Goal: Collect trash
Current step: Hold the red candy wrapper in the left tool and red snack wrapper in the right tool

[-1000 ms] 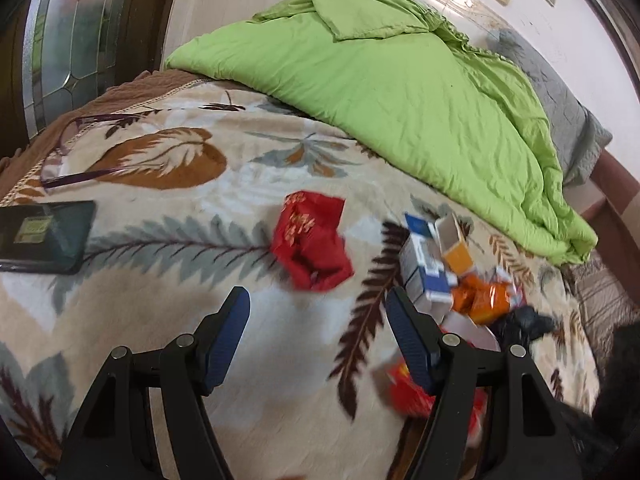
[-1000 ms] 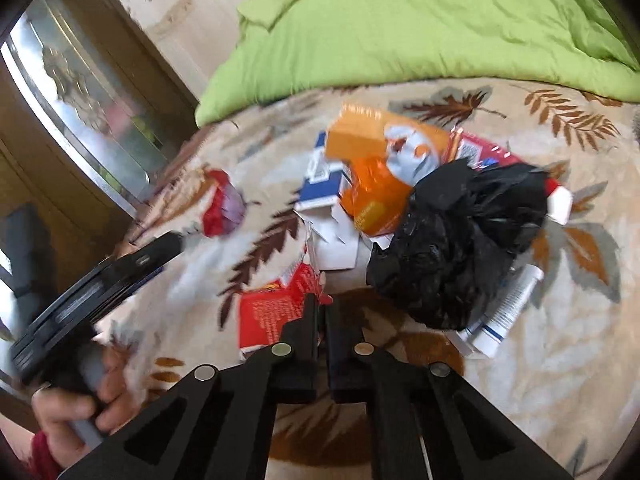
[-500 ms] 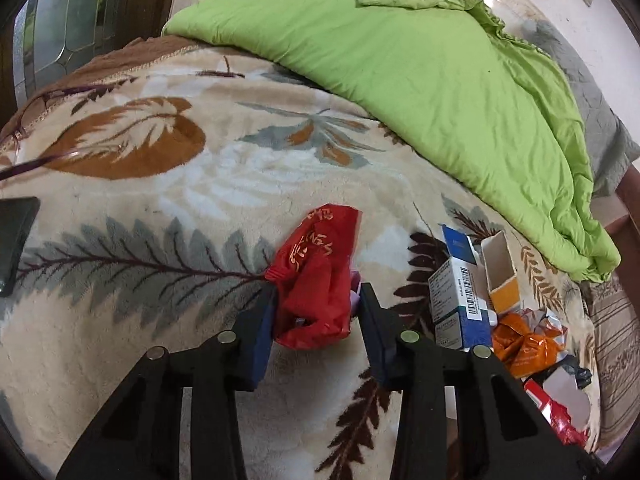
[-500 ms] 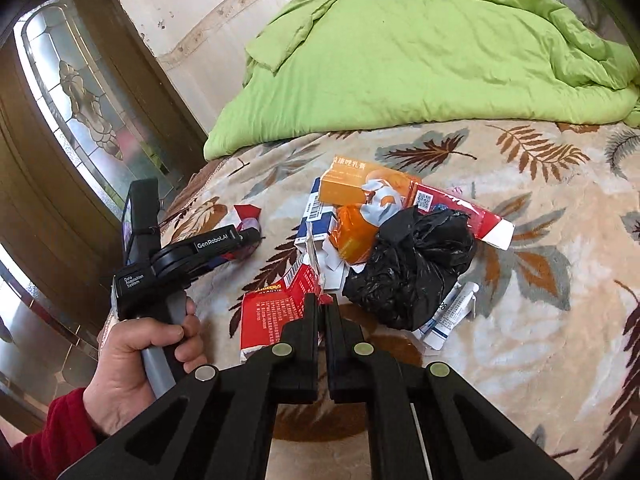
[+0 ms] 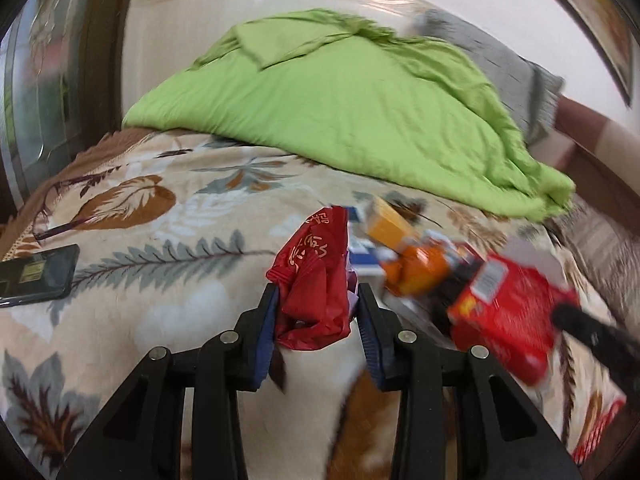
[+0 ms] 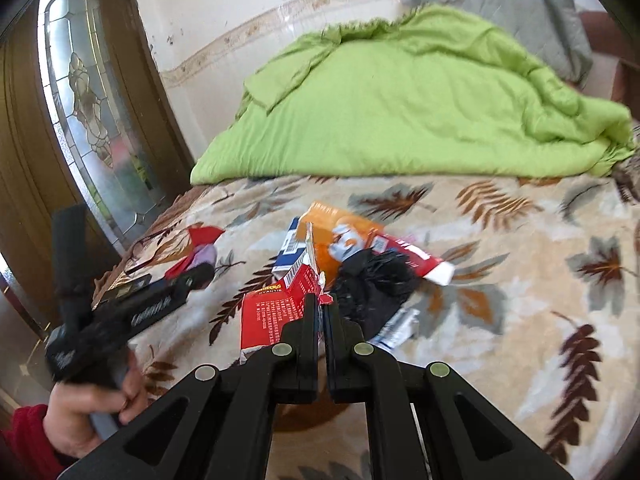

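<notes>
Left wrist view: left gripper (image 5: 316, 312) now clamped on red bag (image 5: 316, 276), which half second ago only sat between closing jaws; bag lifted off bed (image 5: 160, 320), carried toward pile (image 5: 416, 264).

Right wrist view: right gripper (image 6: 321, 312) remains pinched on red box (image 6: 276, 312), now raised over black bag (image 6: 372, 280). Judgement: two items secured, pile still to collect.

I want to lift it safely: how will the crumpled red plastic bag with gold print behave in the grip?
The crumpled red plastic bag looks thin and creased, so probably floppy and light. Its glossy film may slip, though the left hand-held gripper squeezes it from both sides. Loose folds above the fingers will likely sag.
</notes>
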Demonstrator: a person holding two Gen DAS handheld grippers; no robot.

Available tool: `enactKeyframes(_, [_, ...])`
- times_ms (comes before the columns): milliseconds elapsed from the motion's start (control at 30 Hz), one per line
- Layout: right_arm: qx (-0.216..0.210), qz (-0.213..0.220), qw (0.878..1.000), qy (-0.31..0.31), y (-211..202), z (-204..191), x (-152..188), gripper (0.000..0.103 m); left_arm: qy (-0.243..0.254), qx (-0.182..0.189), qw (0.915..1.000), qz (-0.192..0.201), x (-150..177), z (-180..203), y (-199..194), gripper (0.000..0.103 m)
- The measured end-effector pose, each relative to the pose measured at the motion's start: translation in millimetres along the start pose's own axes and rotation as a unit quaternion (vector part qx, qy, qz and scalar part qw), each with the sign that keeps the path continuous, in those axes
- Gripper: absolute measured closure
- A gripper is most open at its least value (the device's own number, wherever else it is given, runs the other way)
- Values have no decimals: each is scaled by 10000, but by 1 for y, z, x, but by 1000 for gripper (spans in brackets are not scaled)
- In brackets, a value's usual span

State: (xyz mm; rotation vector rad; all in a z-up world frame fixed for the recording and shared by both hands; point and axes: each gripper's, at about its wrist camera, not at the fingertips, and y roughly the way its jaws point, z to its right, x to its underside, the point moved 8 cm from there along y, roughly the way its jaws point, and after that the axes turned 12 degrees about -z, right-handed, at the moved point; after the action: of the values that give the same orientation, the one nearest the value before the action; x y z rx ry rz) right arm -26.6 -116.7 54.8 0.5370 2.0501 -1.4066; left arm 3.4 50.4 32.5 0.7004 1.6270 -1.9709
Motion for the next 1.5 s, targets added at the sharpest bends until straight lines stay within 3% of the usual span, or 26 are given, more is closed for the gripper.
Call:
enactKeyframes(267, [358,295,9987,-204,-49,7,33,99,615,-3,9981,94,58,40,-51,66])
enactKeyframes(400, [211,339,9992,-31,-71,15,52,99,857,3,9962,121,72,55,-58,66])
enactKeyframes(633, [118,306,9984,466,-75,35,55,99,918,-105,9957,100,70,58,-47,66])
enactKeyframes(1500, [322,280,9987,273,-65,27,54,99,1133,-387,9926,195,66,53,-38,66])
